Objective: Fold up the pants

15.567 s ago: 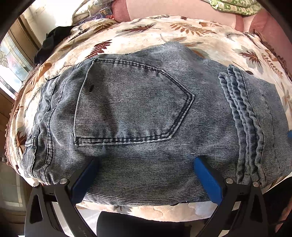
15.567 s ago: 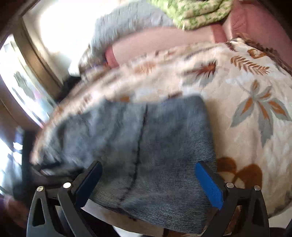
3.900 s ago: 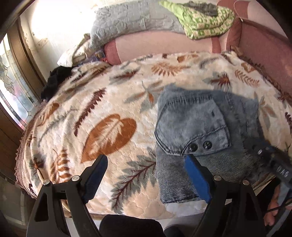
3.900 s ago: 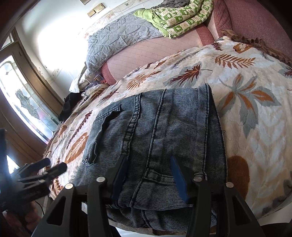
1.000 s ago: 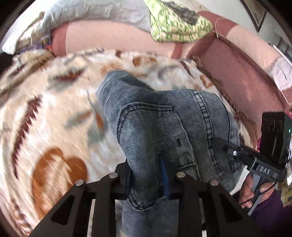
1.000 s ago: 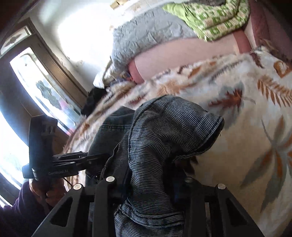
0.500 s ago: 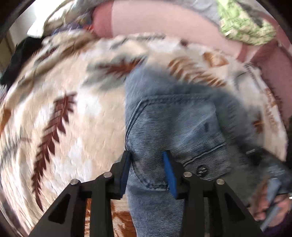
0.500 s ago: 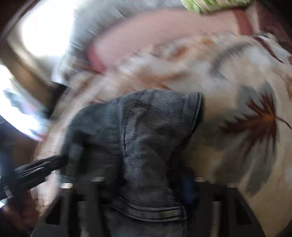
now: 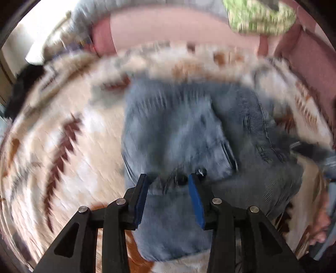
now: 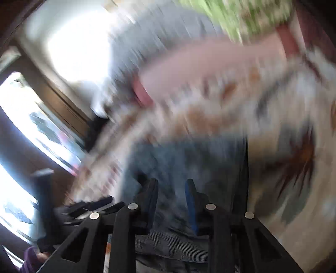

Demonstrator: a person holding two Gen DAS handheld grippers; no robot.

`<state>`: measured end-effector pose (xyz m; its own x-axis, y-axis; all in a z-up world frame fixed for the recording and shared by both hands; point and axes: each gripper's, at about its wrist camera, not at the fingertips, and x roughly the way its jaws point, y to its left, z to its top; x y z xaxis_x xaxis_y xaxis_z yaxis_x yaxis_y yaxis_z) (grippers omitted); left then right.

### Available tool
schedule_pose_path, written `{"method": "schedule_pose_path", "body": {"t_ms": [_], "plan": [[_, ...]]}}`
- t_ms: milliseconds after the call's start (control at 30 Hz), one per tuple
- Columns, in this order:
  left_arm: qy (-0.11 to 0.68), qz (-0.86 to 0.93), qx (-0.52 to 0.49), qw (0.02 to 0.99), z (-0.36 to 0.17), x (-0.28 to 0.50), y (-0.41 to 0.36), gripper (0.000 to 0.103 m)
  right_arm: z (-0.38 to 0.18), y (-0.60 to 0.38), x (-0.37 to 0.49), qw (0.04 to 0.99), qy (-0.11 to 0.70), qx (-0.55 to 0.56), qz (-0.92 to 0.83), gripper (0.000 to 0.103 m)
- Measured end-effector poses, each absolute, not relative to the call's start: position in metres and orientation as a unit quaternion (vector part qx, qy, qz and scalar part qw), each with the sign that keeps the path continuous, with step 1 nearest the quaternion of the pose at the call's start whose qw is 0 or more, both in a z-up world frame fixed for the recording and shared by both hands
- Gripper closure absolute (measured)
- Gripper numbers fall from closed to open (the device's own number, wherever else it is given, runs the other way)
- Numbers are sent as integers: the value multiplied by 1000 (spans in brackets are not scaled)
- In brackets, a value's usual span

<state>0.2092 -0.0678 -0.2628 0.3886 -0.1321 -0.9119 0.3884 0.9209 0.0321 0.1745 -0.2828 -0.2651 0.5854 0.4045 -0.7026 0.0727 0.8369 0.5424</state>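
One folded pair of jeans (image 9: 178,130) lies on the leaf-print blanket (image 9: 63,147), long axis running away from the two grippers: left gripper (image 9: 168,184) narrowly parted over denim, right gripper (image 10: 171,189) closing over it.

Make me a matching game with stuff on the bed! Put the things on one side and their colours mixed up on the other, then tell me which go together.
Things:
1. pants
2. pads on the left gripper
3. crumpled quilt at the back
4. long bolster

Colours:
A. green and white
B. pink
C. faded grey-blue denim
D. bright blue

Pairs: 1-C, 2-D, 3-A, 4-B
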Motion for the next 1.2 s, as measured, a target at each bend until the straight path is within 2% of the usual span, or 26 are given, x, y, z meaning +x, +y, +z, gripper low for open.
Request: {"method": "schedule_pose_path", "body": {"t_ms": [33,67,100,167,267,333,367,400,467,500,533,600,767,833,1200], "plan": [[530,-153,121,825,-265,208,-67,61,-289,-279,182,826,487,270,91,82],[526,-149,122,828,-263,205,-65,60,-302,-281,182,820,494,277,83,87],[525,-145,126,829,-258,201,-64,60,-300,-287,178,824,478,293,81,88],[518,-142,121,835,-244,192,-59,61,-285,-294,170,820,474,314,72,88],[488,-136,99,856,-215,169,-46,58,-245,-295,140,862,429,264,49,84],[463,-122,91,873,-196,146,-37,40,-208,-285,115,897,386,212,40,84],[443,-110,89,885,-184,132,-32,27,-190,-279,103,912,363,188,38,84],[426,-101,88,895,-175,124,-29,20,-177,-275,84,925,339,168,36,82],[382,-81,84,917,-151,100,-23,20,-153,-264,50,940,299,158,32,72],[364,-78,82,925,-141,88,-20,20,-144,-258,32,944,283,165,34,57],[352,-75,80,930,-135,87,-18,20,-135,-252,14,948,265,172,33,37],[328,-66,73,939,-117,74,-14,19,-121,-241,-8,956,244,164,22,23],[270,-49,72,959,-74,33,-1,17,-93,-213,-34,960,249,129,-5,23],[250,-47,71,965,-61,18,6,16,-84,-207,-44,960,247,129,-7,20],[203,-40,70,976,-32,-26,30,16,-72,-170,-56,961,258,103,-15,18]]}}
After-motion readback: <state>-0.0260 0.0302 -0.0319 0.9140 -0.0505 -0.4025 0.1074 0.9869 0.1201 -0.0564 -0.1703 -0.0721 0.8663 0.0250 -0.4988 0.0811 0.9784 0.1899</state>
